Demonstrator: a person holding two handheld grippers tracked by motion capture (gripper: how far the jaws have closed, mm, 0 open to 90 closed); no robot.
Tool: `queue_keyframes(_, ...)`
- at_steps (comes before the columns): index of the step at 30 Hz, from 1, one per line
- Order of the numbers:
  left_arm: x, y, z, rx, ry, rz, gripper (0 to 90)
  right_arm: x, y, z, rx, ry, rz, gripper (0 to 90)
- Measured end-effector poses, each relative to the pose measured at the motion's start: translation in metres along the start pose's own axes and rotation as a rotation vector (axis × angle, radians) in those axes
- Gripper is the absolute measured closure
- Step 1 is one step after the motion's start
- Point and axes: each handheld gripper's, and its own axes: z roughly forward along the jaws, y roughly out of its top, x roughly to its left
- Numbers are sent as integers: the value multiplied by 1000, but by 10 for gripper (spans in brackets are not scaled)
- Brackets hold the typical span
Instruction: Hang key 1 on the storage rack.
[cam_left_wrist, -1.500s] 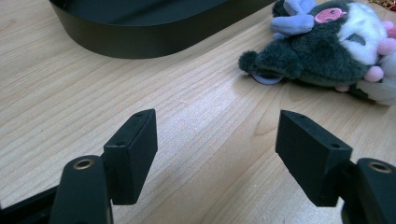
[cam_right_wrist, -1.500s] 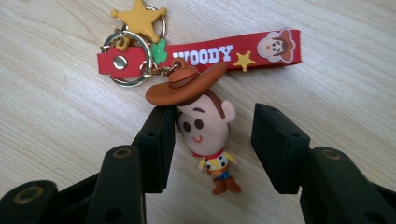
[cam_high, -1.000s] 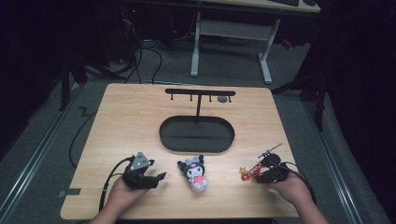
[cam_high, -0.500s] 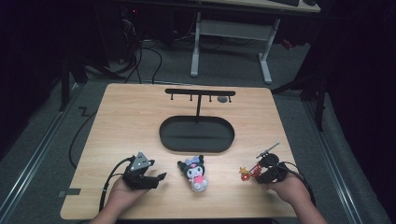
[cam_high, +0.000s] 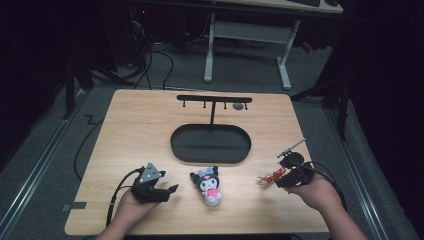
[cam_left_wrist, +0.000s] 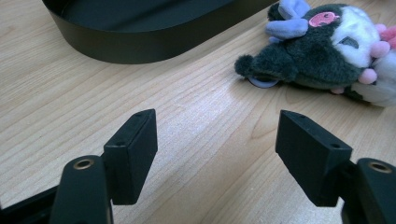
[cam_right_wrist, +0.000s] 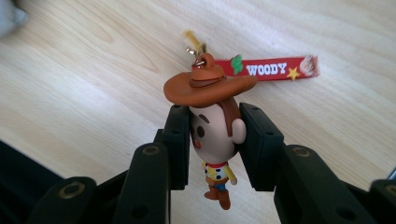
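High view, change: the right gripper (cam_high: 278, 180) and its Woody keychain (cam_high: 270, 177) sit where they did half a second ago, near the table's right front; a second ago the pair was a touch farther right. The left gripper (cam_high: 165, 191) and the plush have not shifted.
Woody keychain: the small cowboy figure (cam_right_wrist: 212, 140) is clamped by its head between the right gripper's jaws, brown hat above them, body and boots dangling below (the boots hang free of the jaws). A red strap (cam_right_wrist: 273, 68) lettered WOODY lies on the wood behind the hat.
Right gripper: jaws narrowed onto both sides of the figure's head, held in the person's right hand (cam_high: 312, 191).
Left gripper: jaws wide apart, gripping nothing, low over bare wood; the person's left hand (cam_high: 131, 207) holds it at the table's left front.
Kuromi plush (cam_high: 209, 183): lies on the table between the two grippers, just right of the left one; in the left gripper view it lies beyond the right-hand jaw, untouched.
Oval black tray (cam_high: 180, 150): behind the plush, mid-table.
Black hook rack (cam_high: 214, 99): rises from the tray's far side.
Wooden table (cam_high: 130, 135): carries everything.
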Motion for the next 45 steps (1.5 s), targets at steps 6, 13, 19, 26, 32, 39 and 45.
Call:
queue_keyframes(6,-1,0,0,-2,-1,6,299,3,11,-26,11,12,-3,663)
queue_keyframes(13,-1,0,-1,-4,-4,4,300,6,21,-44,11,17,-13,663)
queue_keyframes(19,-1,1,0,-8,-7,1,300,6,34,-62,20,23,-2,663)
queue_keyframes(26,-1,1,-1,-9,-8,3,300,10,48,-75,20,8,-27,663)
queue_keyframes(32,-1,0,-3,-21,-6,-3,300,16,60,-81,9,-6,-48,663)
queue_keyframes(39,0,-2,-5,-26,-17,-5,297,17,76,-83,-13,-7,-56,664)
queue_keyframes(45,2,-2,-9,-47,-19,7,287,19,92,-87,-21,-21,-60,664)
